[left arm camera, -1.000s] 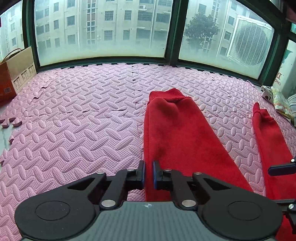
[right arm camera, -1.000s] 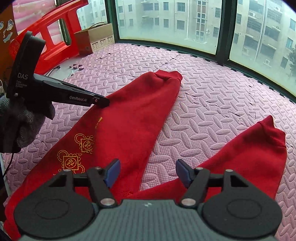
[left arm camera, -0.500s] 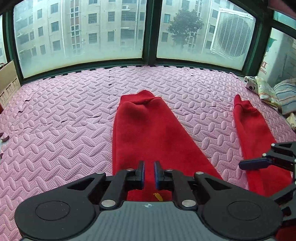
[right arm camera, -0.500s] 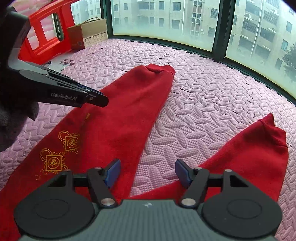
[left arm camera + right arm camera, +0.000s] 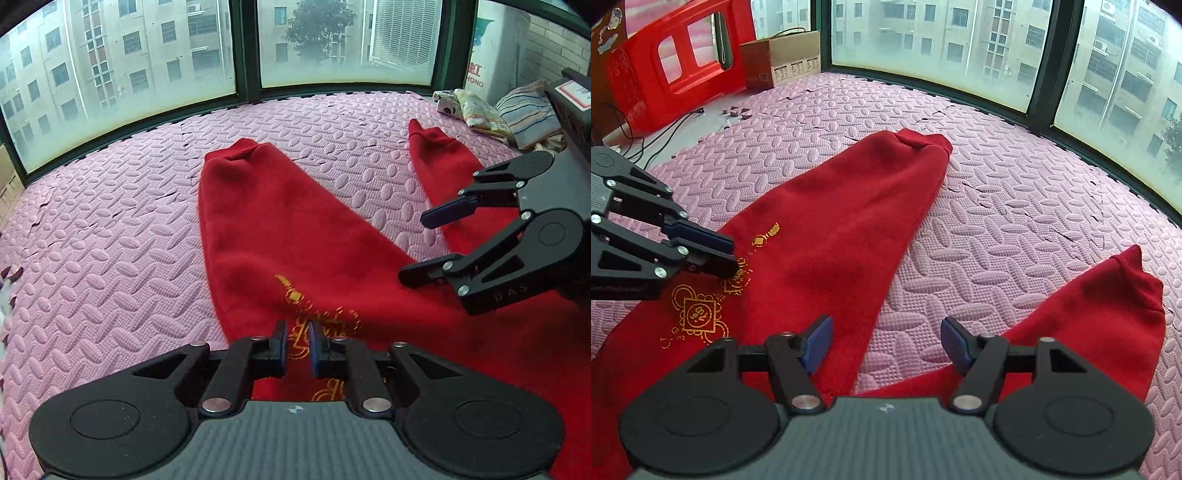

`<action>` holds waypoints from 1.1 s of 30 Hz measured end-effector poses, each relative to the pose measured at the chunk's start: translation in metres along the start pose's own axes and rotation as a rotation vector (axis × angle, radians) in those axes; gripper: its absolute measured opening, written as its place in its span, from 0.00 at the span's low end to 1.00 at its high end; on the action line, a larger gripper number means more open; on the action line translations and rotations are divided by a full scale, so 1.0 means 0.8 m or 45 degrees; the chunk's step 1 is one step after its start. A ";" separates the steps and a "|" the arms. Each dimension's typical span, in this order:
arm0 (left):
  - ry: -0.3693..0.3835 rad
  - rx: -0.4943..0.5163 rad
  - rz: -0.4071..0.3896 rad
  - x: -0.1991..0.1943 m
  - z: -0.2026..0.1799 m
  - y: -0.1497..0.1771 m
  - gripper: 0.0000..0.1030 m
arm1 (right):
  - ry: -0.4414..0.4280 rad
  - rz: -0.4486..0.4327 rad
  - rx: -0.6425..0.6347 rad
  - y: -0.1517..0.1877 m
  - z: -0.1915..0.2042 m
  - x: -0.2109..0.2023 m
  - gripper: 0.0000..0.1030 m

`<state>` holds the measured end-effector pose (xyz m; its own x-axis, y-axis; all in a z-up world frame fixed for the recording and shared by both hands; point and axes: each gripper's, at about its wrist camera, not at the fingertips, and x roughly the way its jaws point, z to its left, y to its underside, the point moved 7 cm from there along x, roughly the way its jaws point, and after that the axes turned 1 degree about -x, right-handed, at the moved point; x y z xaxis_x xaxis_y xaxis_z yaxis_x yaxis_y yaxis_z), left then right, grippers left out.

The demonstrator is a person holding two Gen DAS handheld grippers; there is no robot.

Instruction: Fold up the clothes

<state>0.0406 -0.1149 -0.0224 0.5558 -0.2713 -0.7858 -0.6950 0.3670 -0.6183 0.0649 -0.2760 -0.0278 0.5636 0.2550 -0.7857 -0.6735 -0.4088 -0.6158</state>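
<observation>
The red trousers (image 5: 280, 236) lie flat on the pink foam mat (image 5: 110, 229), waist end near the person and the two legs splayed toward the far windows. One leg (image 5: 857, 221) runs up the middle and the other (image 5: 1108, 310) angles off to the right, with bare mat showing between them. Spread out like this, the legs look set to be brought together, probably the first fold. No fold is made yet.

The left gripper (image 5: 296, 345) hovers low over the gold embroidery (image 5: 698, 314) near the waist. Its jaws have just been opening, yet stand only a narrow slit apart, and no cloth is between them. It tilts steeply down at the fabric, which suits a pinch there.

The right gripper (image 5: 884, 345) hangs over the crotch, where the two legs part. Its jaws are well apart and hold nothing: one blue pad is over the middle leg's edge and the other over the mat beside the right leg. It is also pitched down, and seems to be waiting.

Both claws are close above the cloth. Whether either one touches it I cannot tell.
</observation>
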 end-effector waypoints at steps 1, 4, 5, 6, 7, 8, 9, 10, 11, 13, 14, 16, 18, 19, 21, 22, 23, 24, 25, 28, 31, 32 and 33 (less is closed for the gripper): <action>0.003 -0.024 0.002 -0.005 0.005 0.005 0.14 | 0.004 -0.002 0.001 -0.001 0.000 0.000 0.65; 0.010 -0.085 -0.012 -0.025 0.010 0.014 0.17 | 0.017 -0.017 0.007 -0.002 0.000 -0.005 0.65; -0.001 -0.097 -0.025 -0.030 0.008 0.013 0.28 | 0.009 -0.024 0.012 -0.004 0.002 -0.007 0.65; -0.015 -0.111 -0.037 -0.034 0.007 0.013 0.42 | -0.005 -0.030 0.015 -0.005 0.005 -0.010 0.65; -0.020 -0.128 -0.045 -0.036 0.005 0.013 0.43 | -0.007 -0.032 0.015 -0.005 0.007 -0.010 0.65; -0.015 -0.148 -0.050 -0.037 0.003 0.014 0.43 | -0.007 -0.033 0.012 -0.005 0.008 -0.010 0.65; -0.022 -0.162 -0.044 -0.035 0.002 0.016 0.43 | -0.010 -0.030 0.011 -0.005 0.010 -0.009 0.65; -0.038 -0.173 -0.027 -0.031 0.001 0.018 0.43 | -0.014 -0.025 0.011 -0.004 0.011 -0.007 0.65; -0.054 -0.186 -0.013 -0.027 0.001 0.021 0.40 | -0.010 -0.022 0.008 -0.004 0.012 -0.006 0.65; -0.069 -0.218 -0.004 -0.021 0.003 0.027 0.27 | 0.008 -0.018 -0.009 -0.002 0.015 -0.003 0.65; -0.083 -0.218 -0.015 -0.021 0.004 0.028 0.17 | 0.019 -0.017 -0.020 -0.001 0.016 -0.003 0.65; -0.075 -0.229 -0.025 -0.025 0.008 0.030 0.11 | 0.037 -0.015 -0.030 -0.001 0.016 -0.002 0.66; -0.069 -0.239 -0.032 -0.030 0.014 0.031 0.09 | 0.051 -0.012 -0.026 0.000 0.013 0.000 0.68; -0.070 -0.242 -0.035 -0.032 0.018 0.032 0.09 | 0.057 -0.013 -0.023 0.000 0.011 0.000 0.70; -0.062 -0.268 -0.025 -0.033 0.025 0.037 0.09 | 0.062 -0.016 -0.007 0.001 0.007 0.001 0.72; -0.056 -0.277 -0.017 -0.032 0.027 0.040 0.09 | 0.060 -0.017 0.002 0.001 0.005 0.002 0.73; -0.055 -0.279 -0.011 -0.032 0.027 0.041 0.09 | 0.057 -0.017 0.006 0.001 0.004 0.002 0.73; -0.055 -0.278 -0.010 -0.033 0.026 0.040 0.11 | 0.062 -0.018 0.006 0.001 0.003 0.002 0.73; -0.055 -0.279 -0.017 -0.035 0.026 0.037 0.13 | 0.067 -0.018 0.005 0.000 0.003 0.001 0.73; -0.051 -0.281 -0.056 -0.041 0.023 0.020 0.13 | 0.064 -0.034 -0.002 -0.005 0.003 -0.004 0.72; -0.004 -0.273 -0.089 -0.033 0.018 -0.005 0.13 | 0.052 -0.048 -0.003 -0.012 0.003 -0.005 0.72; 0.005 -0.268 -0.089 -0.025 0.017 -0.013 0.13 | 0.049 -0.051 -0.003 -0.014 0.003 -0.004 0.72; 0.012 -0.265 -0.087 -0.016 0.017 -0.020 0.13 | 0.049 -0.049 -0.003 -0.015 0.003 -0.001 0.72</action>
<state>0.0506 -0.1050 -0.0024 0.6010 -0.2978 -0.7417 -0.7357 0.1565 -0.6590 0.0716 -0.2694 -0.0195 0.6068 0.2369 -0.7587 -0.6500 -0.4015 -0.6452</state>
